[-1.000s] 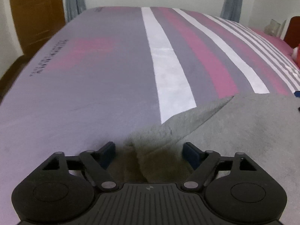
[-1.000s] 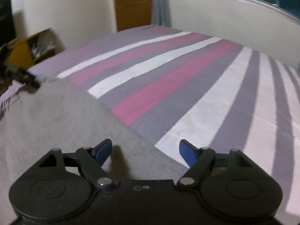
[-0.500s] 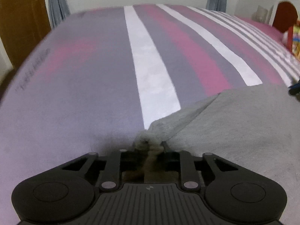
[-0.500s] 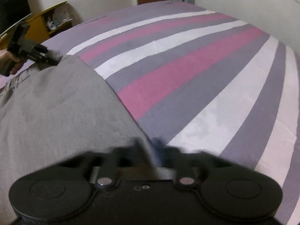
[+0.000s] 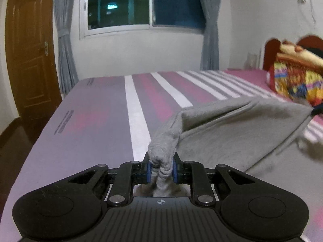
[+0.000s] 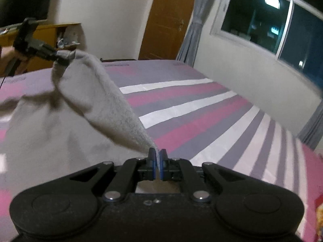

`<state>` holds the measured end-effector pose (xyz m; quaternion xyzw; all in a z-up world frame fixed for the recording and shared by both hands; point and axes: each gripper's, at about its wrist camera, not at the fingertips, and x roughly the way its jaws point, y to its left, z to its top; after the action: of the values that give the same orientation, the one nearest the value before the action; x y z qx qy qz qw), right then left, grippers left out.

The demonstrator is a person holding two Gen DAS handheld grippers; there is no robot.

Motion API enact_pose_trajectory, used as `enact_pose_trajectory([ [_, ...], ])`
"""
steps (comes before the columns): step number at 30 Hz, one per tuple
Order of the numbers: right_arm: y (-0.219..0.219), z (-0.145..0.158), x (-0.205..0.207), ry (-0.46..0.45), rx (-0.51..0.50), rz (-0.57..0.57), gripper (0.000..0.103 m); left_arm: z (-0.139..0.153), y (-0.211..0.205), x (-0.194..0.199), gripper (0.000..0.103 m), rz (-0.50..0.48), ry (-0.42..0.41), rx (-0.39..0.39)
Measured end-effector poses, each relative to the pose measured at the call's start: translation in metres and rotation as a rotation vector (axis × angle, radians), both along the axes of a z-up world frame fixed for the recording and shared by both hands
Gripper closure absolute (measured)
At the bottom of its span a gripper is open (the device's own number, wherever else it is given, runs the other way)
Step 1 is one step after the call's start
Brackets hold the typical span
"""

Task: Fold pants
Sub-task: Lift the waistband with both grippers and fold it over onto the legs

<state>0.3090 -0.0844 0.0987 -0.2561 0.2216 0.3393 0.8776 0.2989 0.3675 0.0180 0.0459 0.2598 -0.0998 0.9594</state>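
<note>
Pants (image 5: 232, 129), 1 grey pair, hung lifted off the bed (image 5: 97, 125) between 2 grippers. On the left gripper (image 5: 160, 168) the 2 blue pads (image 5: 149, 170) were pinching a thick bunched wad of the cloth, with folds bulging up above the jaws. From there the fabric ran right and far, rising to a second raised corner at the right edge of the left view, where only a dark tip of the other tool showed. On the right gripper (image 6: 158, 166) the jaws were pressed nearly together on a thin edge of the same pants (image 6: 97, 100). In that view the cloth climbed left and far as 1 taut ridge to the left gripper (image 6: 60, 57), which a hand (image 6: 10, 54) gripped from behind; the hand was blurred. Below the ridge the rest of the pants sagged onto the bed (image 6: 201, 109) at the near left.

Bedding carried grey, pink and white stripes. Beyond the bed's far edge stood 1 window (image 5: 141, 4) with 2 dark panes, flanked by 2 grey curtains (image 5: 64, 40), and 1 brown door (image 5: 26, 50) at far left. At far right in the left view lay 1 bright patterned bundle (image 5: 296, 76) against a red headboard (image 5: 272, 50). At far left in the right view stood a yellow cabinet (image 6: 40, 44).
</note>
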Motion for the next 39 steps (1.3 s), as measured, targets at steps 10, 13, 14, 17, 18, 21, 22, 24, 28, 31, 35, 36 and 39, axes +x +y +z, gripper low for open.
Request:
enact_pose_trajectory([
  [10, 0.003, -0.115, -0.097, 0.191, -0.025, -0.145, 0.089, -0.083, -0.019, -0.089, 0.075, 0.183, 0.153, -0.036],
  [13, -0.002, -0.110, -0.110, 0.169, 0.013, -0.269, 0.047, -0.079, -0.012, -0.106, 0.018, 0.262, 0.177, -0.026],
  [14, -0.009, -0.101, -0.117, 0.167, 0.057, -0.293, 0.038, -0.076, -0.009, -0.117, 0.003, 0.282, 0.165, -0.031],
  [17, -0.037, -0.083, -0.129, 0.238, 0.231, -0.350, 0.038, -0.065, 0.004, -0.150, 0.003, 0.379, 0.145, -0.189],
  [18, -0.049, -0.080, -0.131, 0.254, 0.285, -0.380, 0.038, -0.062, 0.009, -0.157, 0.003, 0.407, 0.128, -0.281],
  [21, -0.079, -0.085, -0.124, 0.386, 0.509, -0.483, 0.038, -0.068, 0.025, -0.176, 0.003, 0.397, 0.087, -0.666],
  [22, -0.090, -0.089, -0.117, 0.452, 0.616, -0.520, 0.038, -0.074, 0.025, -0.176, 0.003, 0.402, 0.093, -0.751],
  [24, -0.109, -0.100, -0.104, 0.557, 0.778, -0.596, 0.036, -0.086, 0.023, -0.171, 0.004, 0.414, 0.120, -0.826],
  [28, -0.124, -0.120, -0.084, 0.664, 0.921, -0.683, 0.036, -0.105, 0.025, -0.161, 0.017, 0.439, 0.167, -0.911],
  [31, -0.124, -0.132, -0.084, 0.720, 0.980, -0.685, 0.039, -0.120, 0.020, -0.148, 0.017, 0.463, 0.176, -0.952],
  [35, -0.120, -0.146, -0.072, 0.745, 1.032, -0.728, 0.039, -0.128, 0.021, -0.131, 0.062, 0.491, 0.170, -0.981],
  [36, -0.119, -0.146, -0.069, 0.745, 1.044, -0.733, 0.039, -0.129, 0.021, -0.127, 0.063, 0.488, 0.174, -0.983],
  [39, -0.115, -0.148, -0.059, 0.746, 1.026, -0.766, 0.074, -0.130, 0.022, -0.114, 0.071, 0.489, 0.185, -0.955],
])
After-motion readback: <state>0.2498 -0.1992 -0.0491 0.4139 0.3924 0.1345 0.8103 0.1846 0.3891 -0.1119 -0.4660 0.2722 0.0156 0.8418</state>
